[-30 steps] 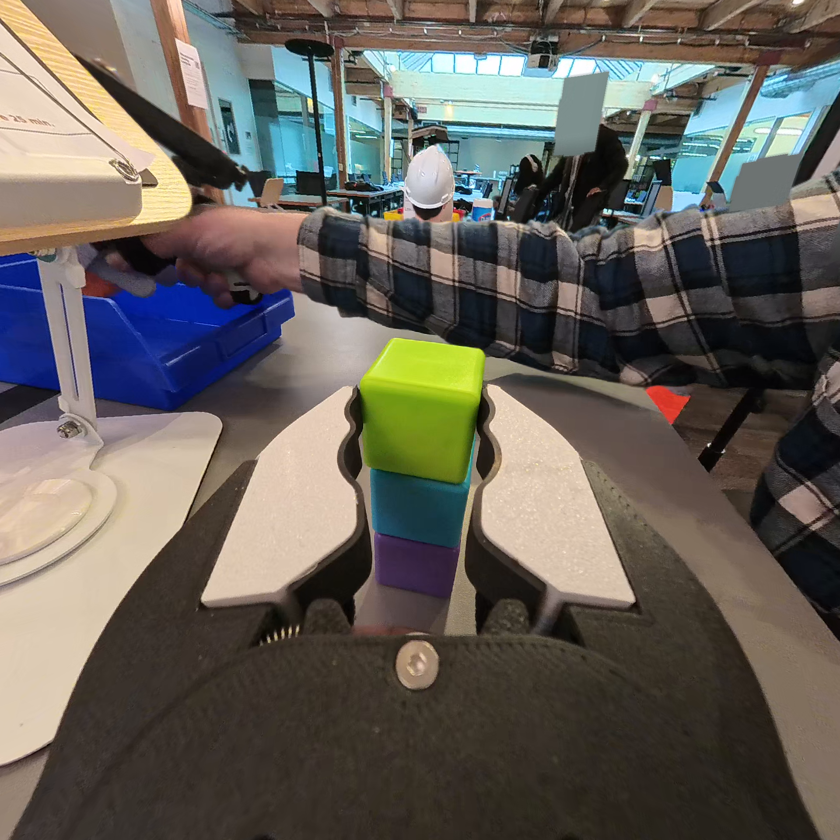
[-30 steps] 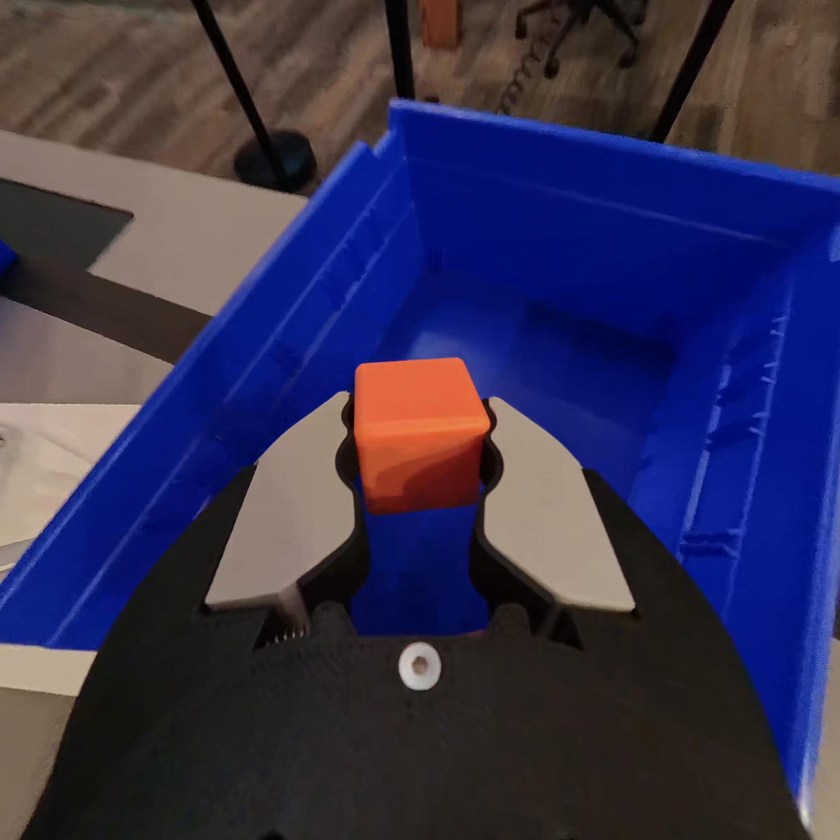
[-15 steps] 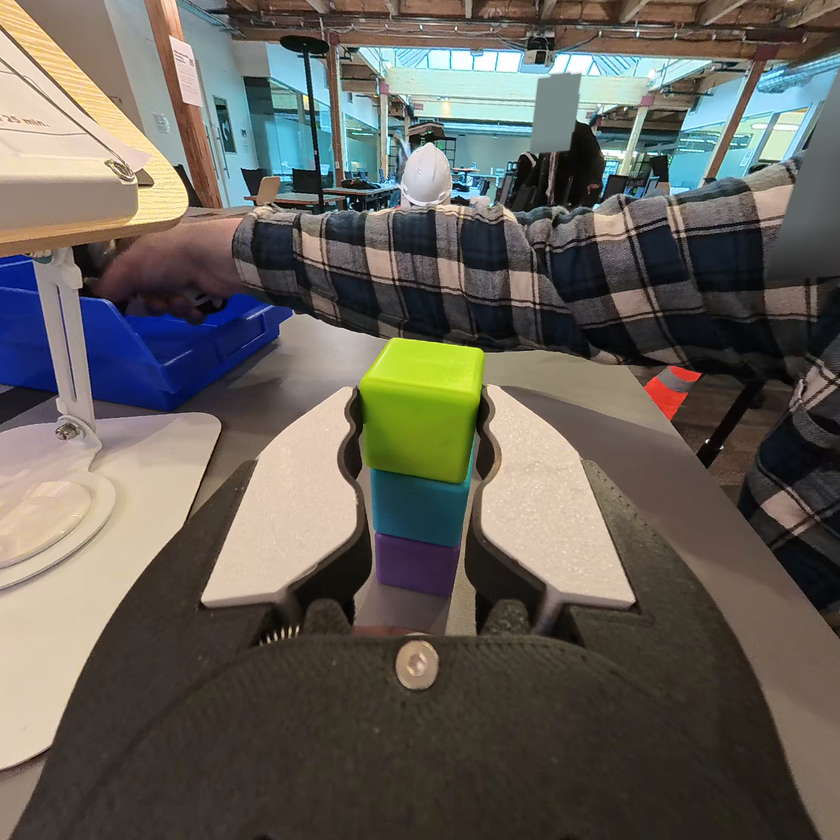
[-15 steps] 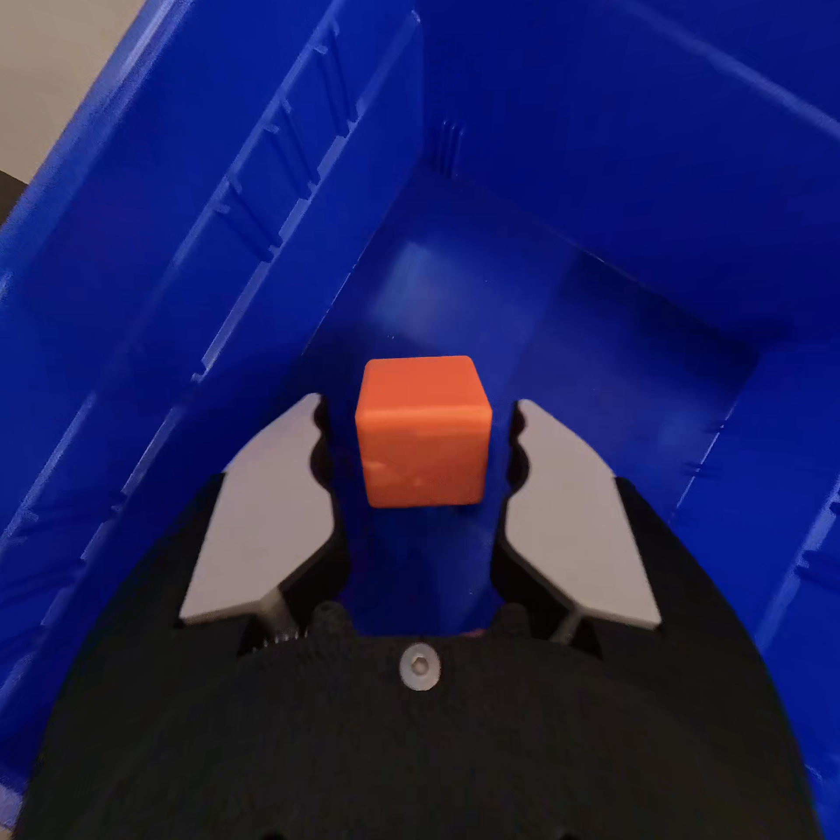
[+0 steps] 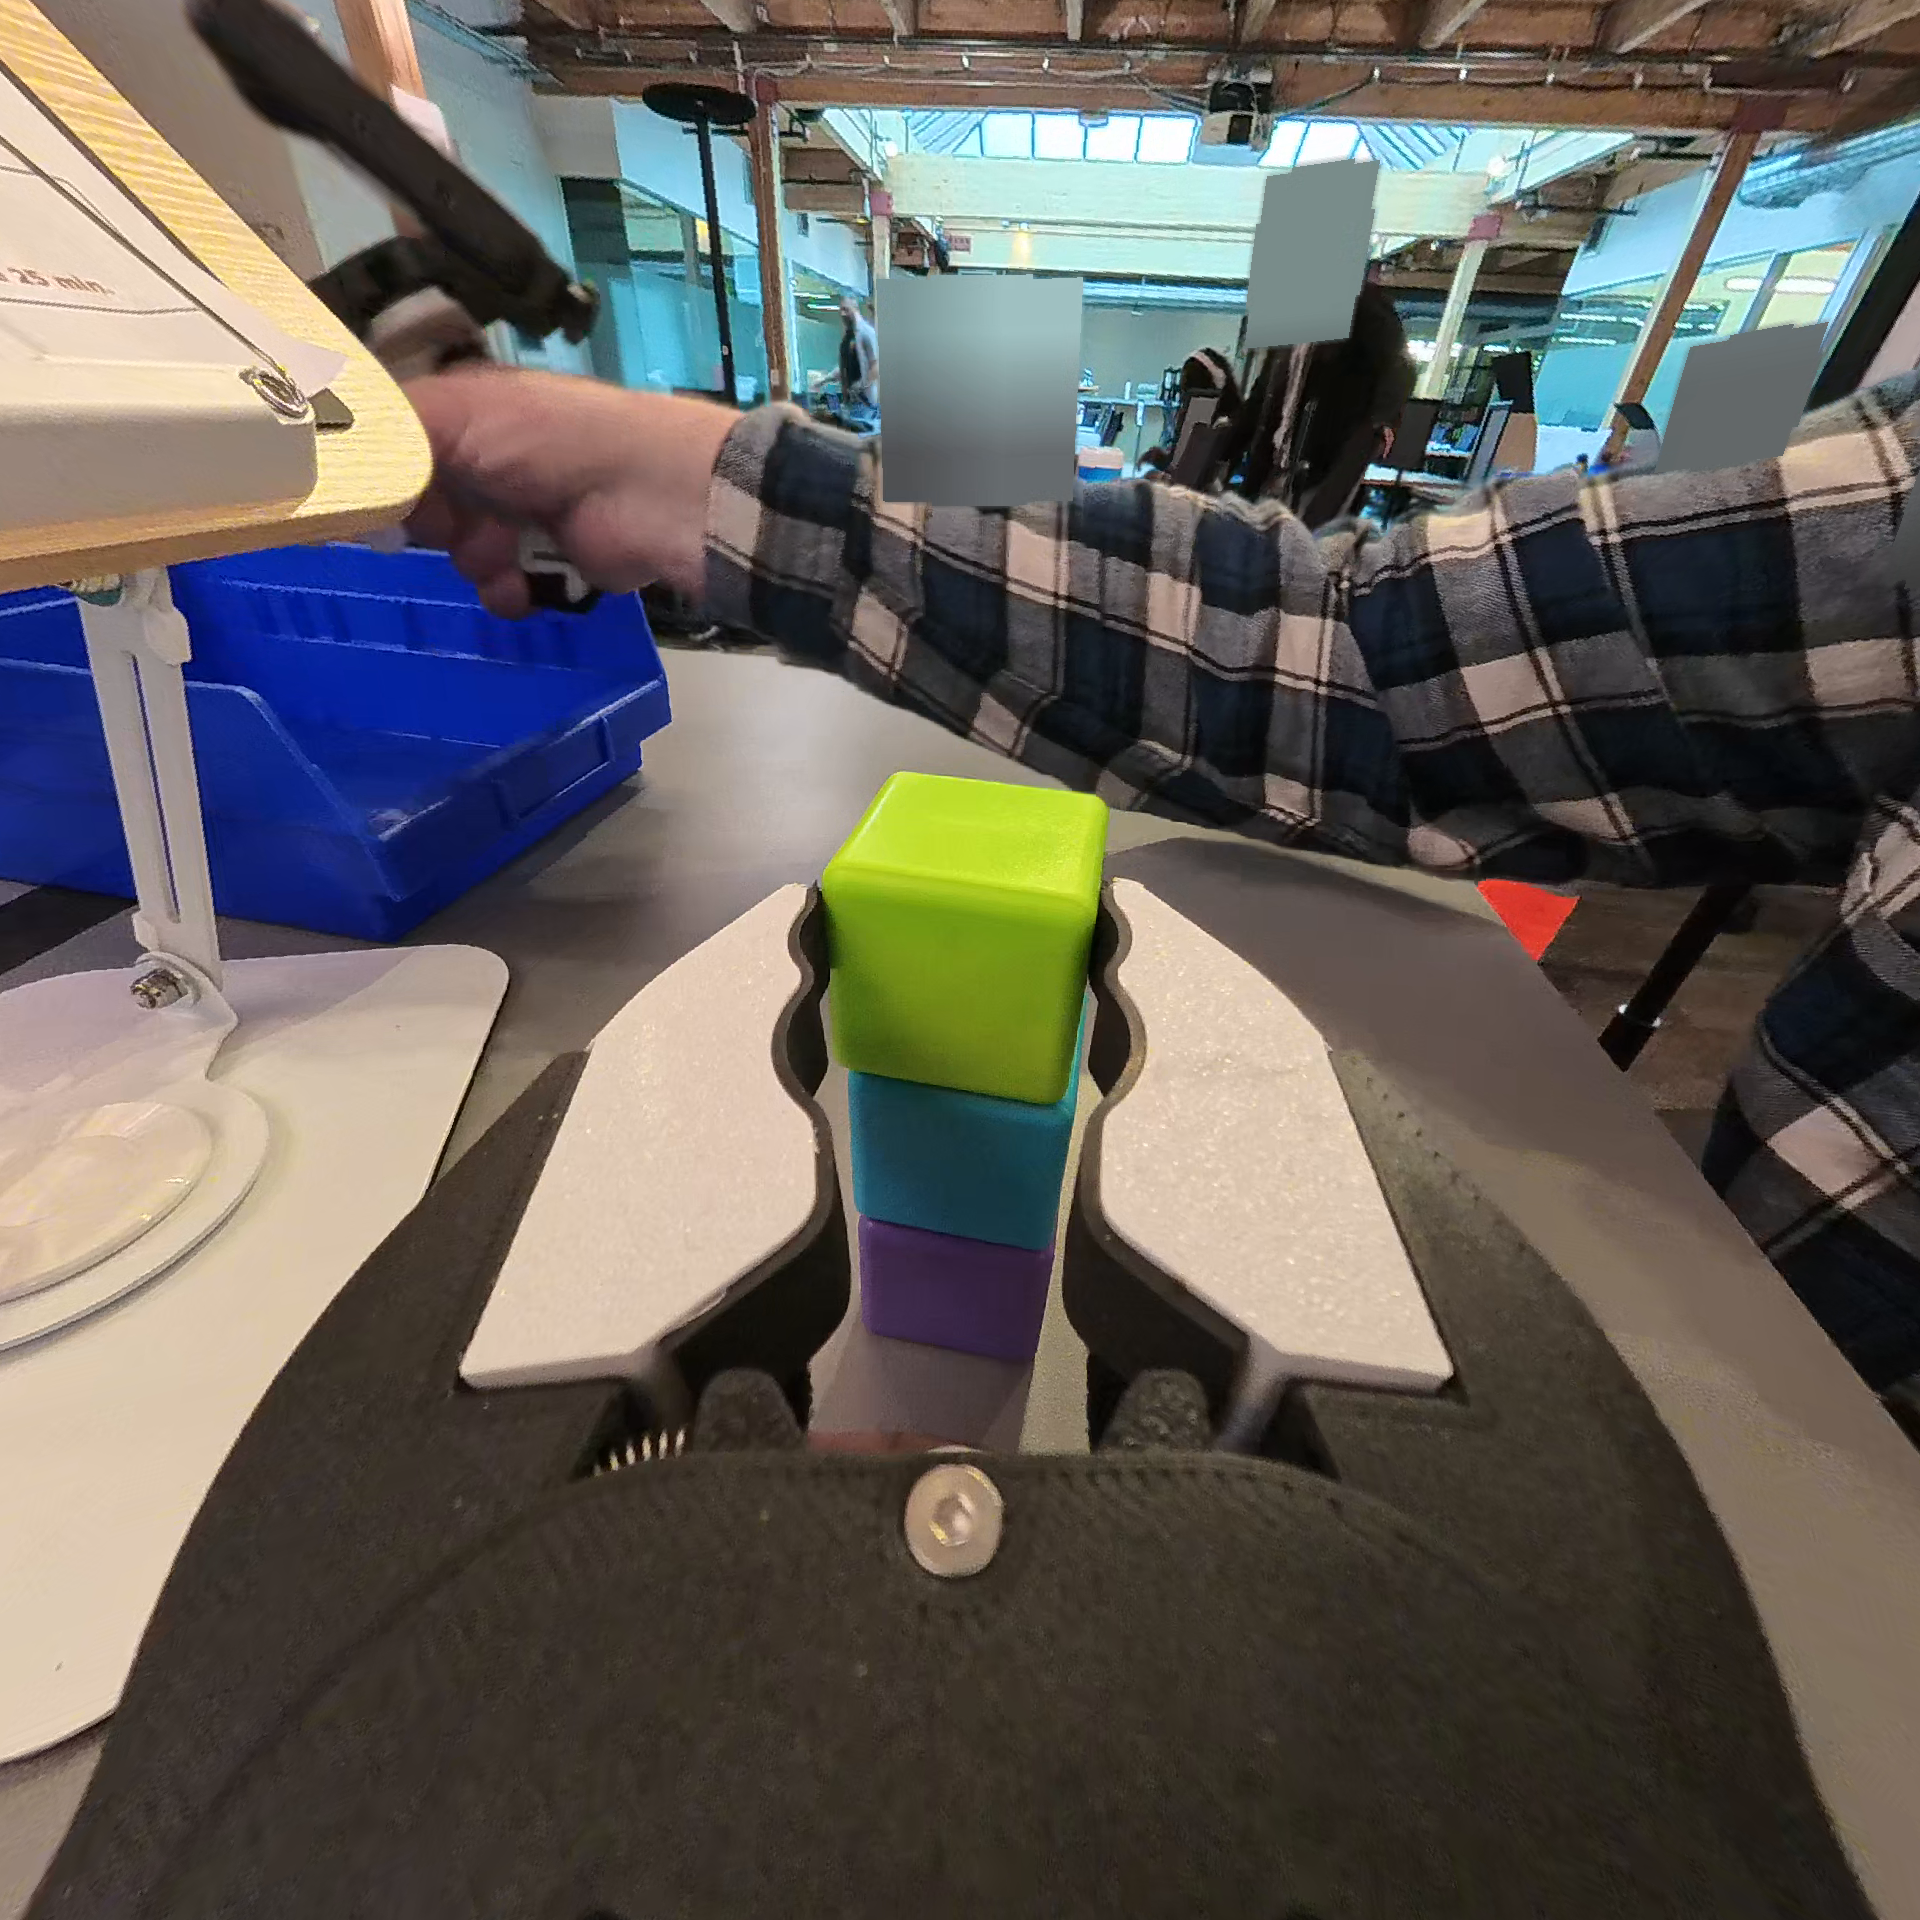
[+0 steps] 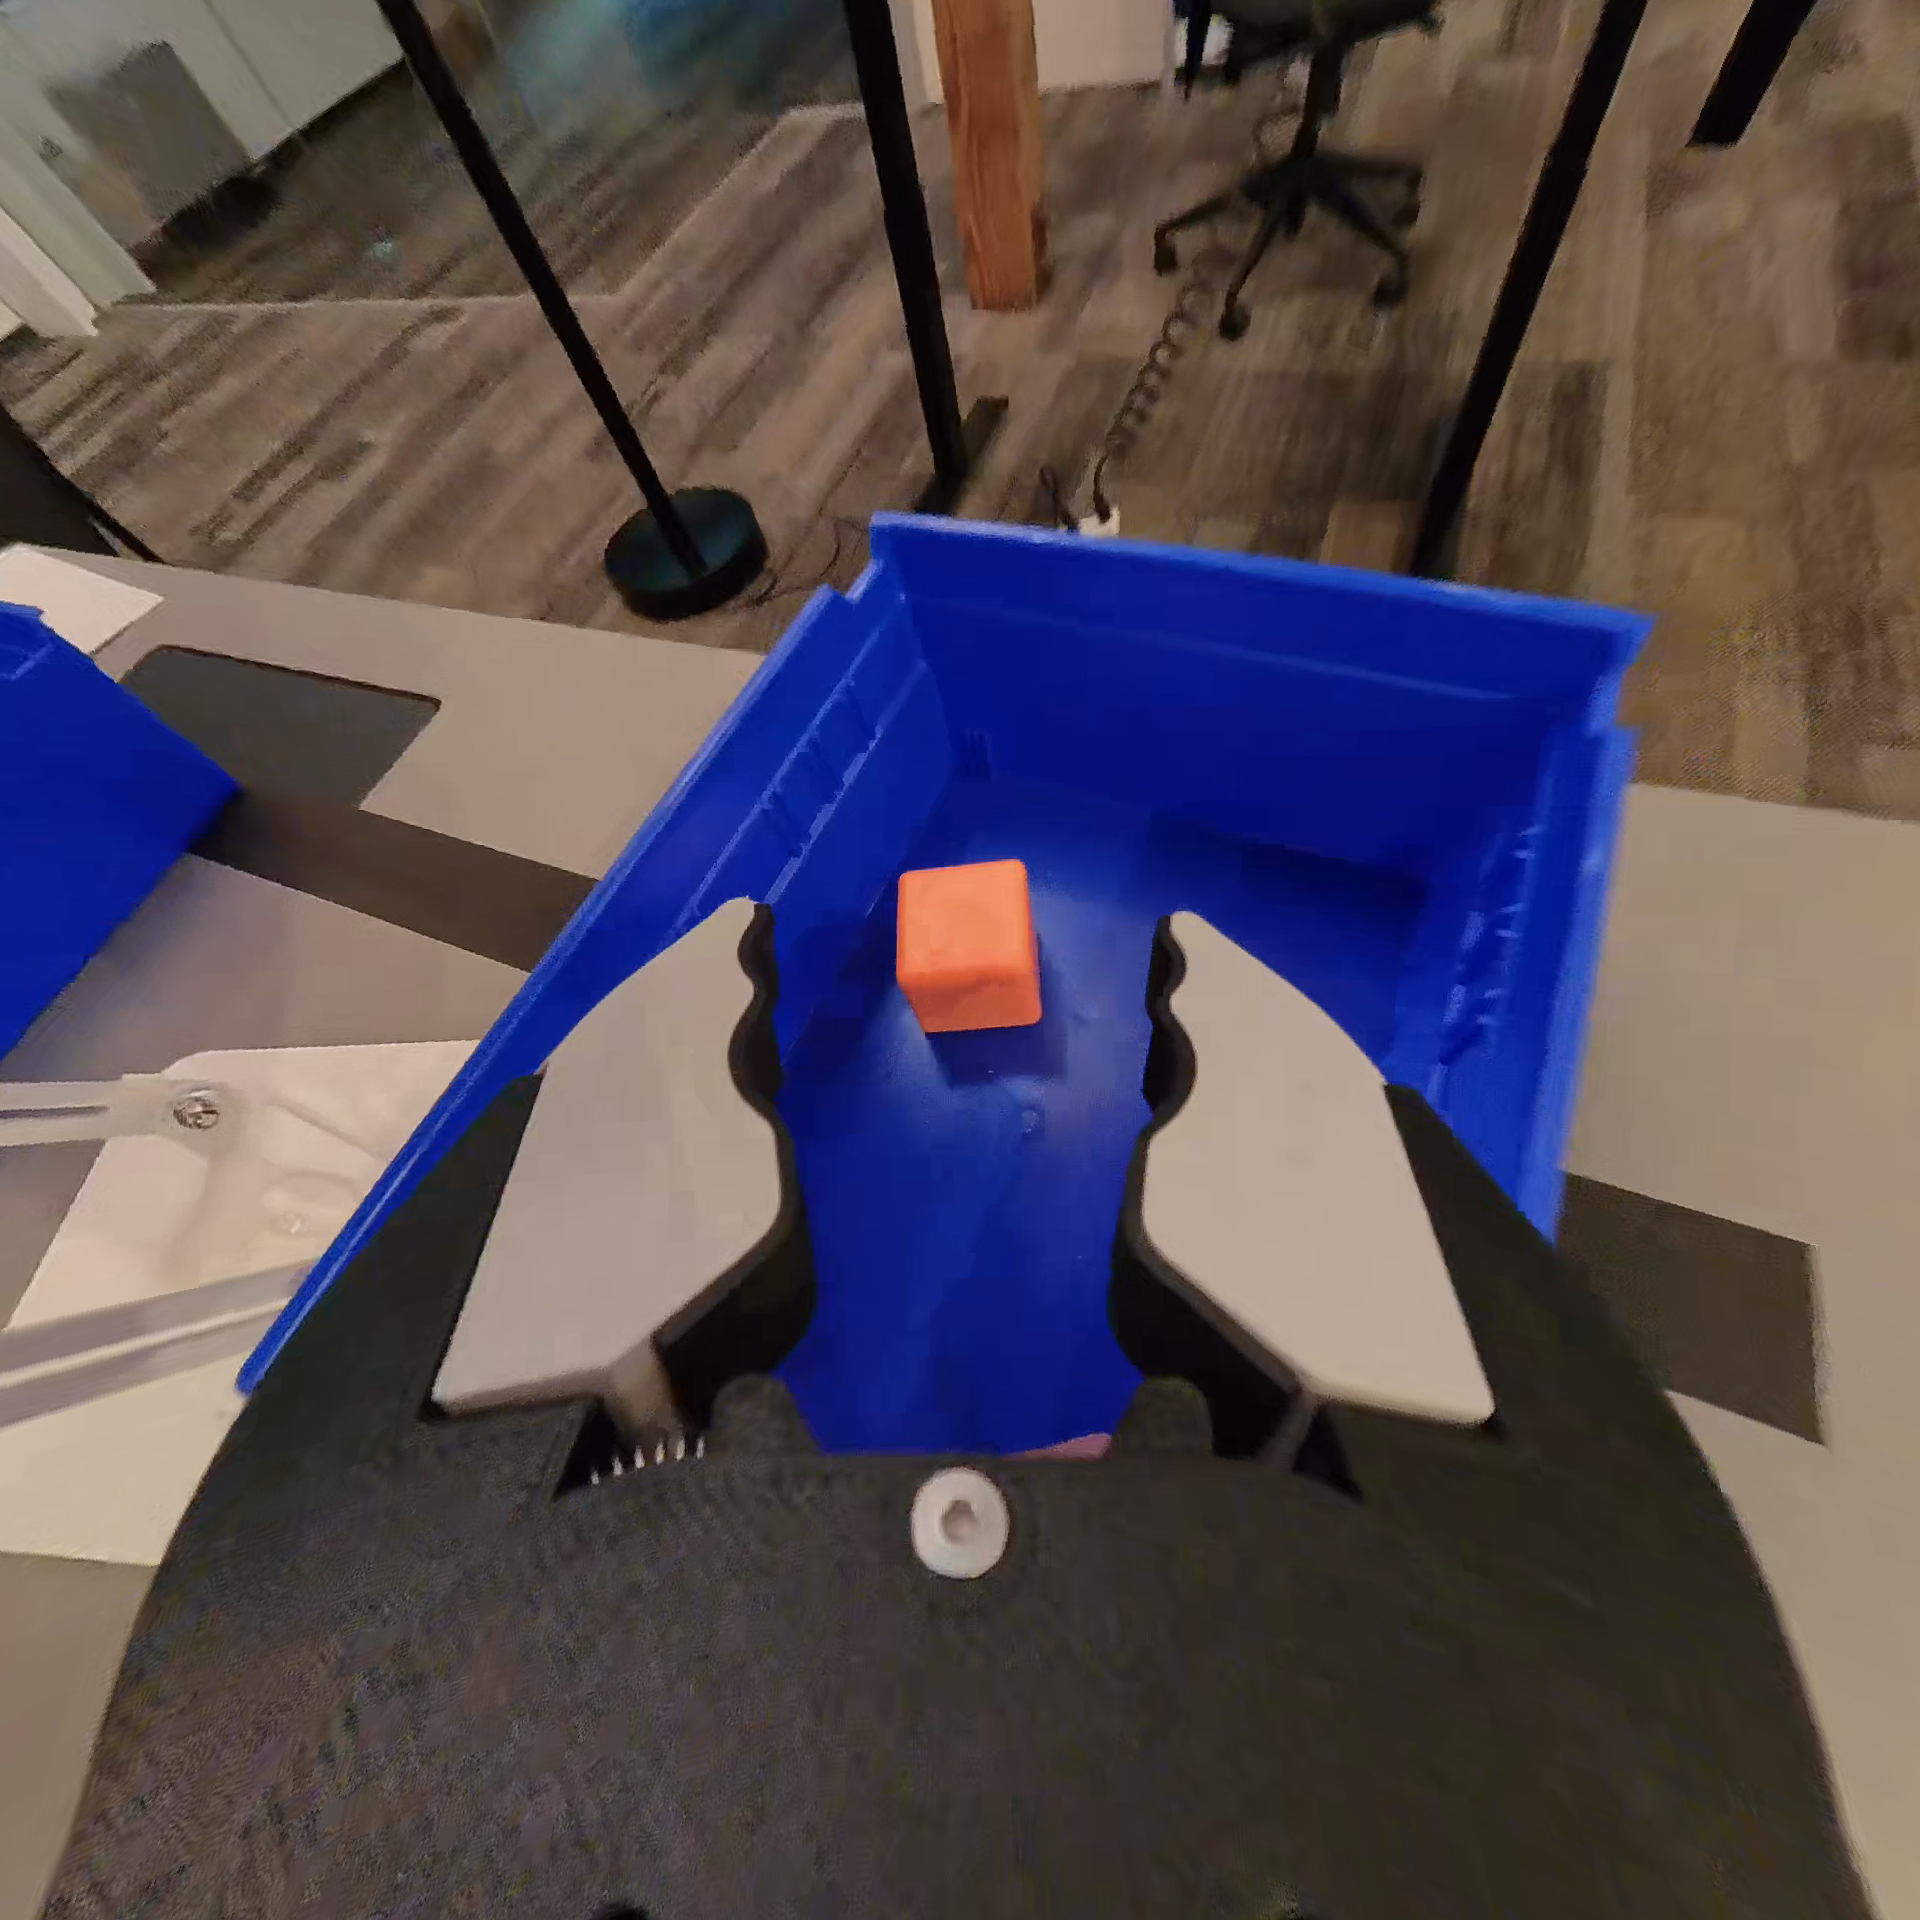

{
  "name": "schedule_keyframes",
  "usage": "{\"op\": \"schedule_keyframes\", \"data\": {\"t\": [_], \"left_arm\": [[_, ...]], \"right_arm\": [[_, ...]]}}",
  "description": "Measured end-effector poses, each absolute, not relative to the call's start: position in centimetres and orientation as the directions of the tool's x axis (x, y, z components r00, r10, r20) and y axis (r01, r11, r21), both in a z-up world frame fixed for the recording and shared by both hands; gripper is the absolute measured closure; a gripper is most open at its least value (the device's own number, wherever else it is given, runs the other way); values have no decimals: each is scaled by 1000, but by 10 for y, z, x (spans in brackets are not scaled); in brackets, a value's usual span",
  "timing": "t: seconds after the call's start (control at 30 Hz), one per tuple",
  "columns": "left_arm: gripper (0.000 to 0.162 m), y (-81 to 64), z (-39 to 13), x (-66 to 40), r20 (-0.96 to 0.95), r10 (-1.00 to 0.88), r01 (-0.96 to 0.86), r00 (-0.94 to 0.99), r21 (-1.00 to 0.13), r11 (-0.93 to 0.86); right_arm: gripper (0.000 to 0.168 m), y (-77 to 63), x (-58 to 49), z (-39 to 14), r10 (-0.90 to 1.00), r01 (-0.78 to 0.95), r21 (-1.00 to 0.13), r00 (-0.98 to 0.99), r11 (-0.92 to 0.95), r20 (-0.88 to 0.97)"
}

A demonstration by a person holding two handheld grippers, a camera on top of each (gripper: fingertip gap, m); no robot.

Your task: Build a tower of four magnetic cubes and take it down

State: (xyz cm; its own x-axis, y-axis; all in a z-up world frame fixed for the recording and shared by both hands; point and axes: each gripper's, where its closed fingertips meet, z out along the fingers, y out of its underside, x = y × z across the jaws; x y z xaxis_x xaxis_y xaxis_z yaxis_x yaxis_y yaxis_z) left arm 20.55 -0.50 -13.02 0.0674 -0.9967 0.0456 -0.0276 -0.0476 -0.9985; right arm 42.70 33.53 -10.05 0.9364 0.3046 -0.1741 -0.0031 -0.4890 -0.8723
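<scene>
- Orange cube (image 6: 966,943) lies on the floor of the blue bin (image 6: 1247,623), well clear of the right gripper (image 6: 961,935), whose jaws stand spread wide and empty above the bin.
- Green cube (image 5: 961,930) tops a three-high stack: teal cube (image 5: 961,1158) under it, purple cube (image 5: 951,1288) at the base on the grey table (image 5: 1455,1039).
- Left gripper (image 5: 961,935) is clenched on the green cube, both pads pressed to its sides.
- Judgement: take-down seems under way, one cube binned, three left.
- Risk: pulling the green cube straight up may drag the teal one along by its magnet, or tip the stack if the lift goes slantwise. The lower cubes have nothing bracing them.
- Risk: the plaid sleeve (image 5: 1247,644) reaches across behind the stack; a low return sweep could knock it.
- Left wrist view alone shows the stack, the white stand (image 5: 156,831) and the person's hand (image 5: 561,488) over the bin.
- Right wrist view alone shows the bin's inside and the orange cube; the stack is out of its sight.
</scene>
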Motion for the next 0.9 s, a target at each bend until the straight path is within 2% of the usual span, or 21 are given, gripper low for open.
{"op": "schedule_keyframes", "data": {"t": [0.2,0.33,0.4,0.57,0.7,0.9], "left_arm": [[114,-5,-130,205,39,-996,-32,74,-999,-41],[114,-5,-130,206,37,-996,-32,76,-999,-39],[114,-5,-130,206,37,-996,-31,76,-999,-39],[114,-5,-130,206,35,-996,-32,81,-999,-37],[114,-4,-130,206,31,-996,-33,84,-999,-34],[114,-4,-131,206,33,-996,-32,84,-999,-35]], "right_arm": [[100,274,459,-42,291,34,-954,955,-297,-57],[91,199,420,-11,535,72,-988,845,-137,-13],[92,158,389,-2,650,79,-996,760,-47,30],[83,79,302,-13,853,95,-995,519,14,61],[83,32,249,-30,930,50,-998,363,32,48],[84,4,202,-80,968,131,-991,245,18,50]]}}
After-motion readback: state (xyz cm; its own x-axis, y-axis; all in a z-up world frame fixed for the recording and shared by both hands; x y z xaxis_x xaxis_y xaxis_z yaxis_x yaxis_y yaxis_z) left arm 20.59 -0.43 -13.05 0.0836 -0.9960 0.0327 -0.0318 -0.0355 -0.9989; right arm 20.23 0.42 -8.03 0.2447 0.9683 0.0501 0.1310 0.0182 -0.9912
